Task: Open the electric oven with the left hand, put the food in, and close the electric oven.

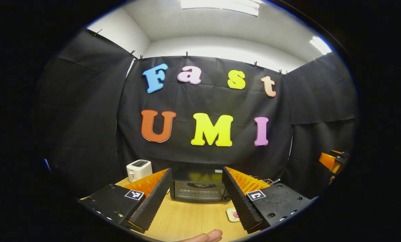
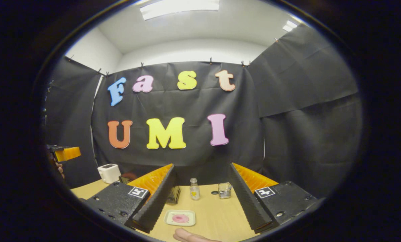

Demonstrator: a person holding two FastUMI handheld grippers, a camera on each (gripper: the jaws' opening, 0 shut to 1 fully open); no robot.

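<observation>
A small black electric oven [image 1: 198,190] stands at the back of the wooden table with its door shut; a corner of the oven [image 2: 173,194] peeks past my right gripper's left finger. My left gripper [image 1: 197,198] hangs open well in front of it, holding nothing. A pale square plate [image 2: 180,217] carries a pink piece of food [image 2: 180,218]; the plate's edge [image 1: 232,214] lies near the left gripper's right finger. My right gripper [image 2: 198,205] stands open above the table, behind the plate. The other gripper [image 2: 65,153] shows at the far left, and the right one [image 1: 333,161] at the far right.
A white toaster [image 1: 139,169] sits at the table's back left. A small clear bottle [image 2: 194,189] and a glass jar [image 2: 224,190] stand at the back, right of the oven. A person's fingers [image 1: 205,237] rest at the table's front edge. Black cloth walls surround the table.
</observation>
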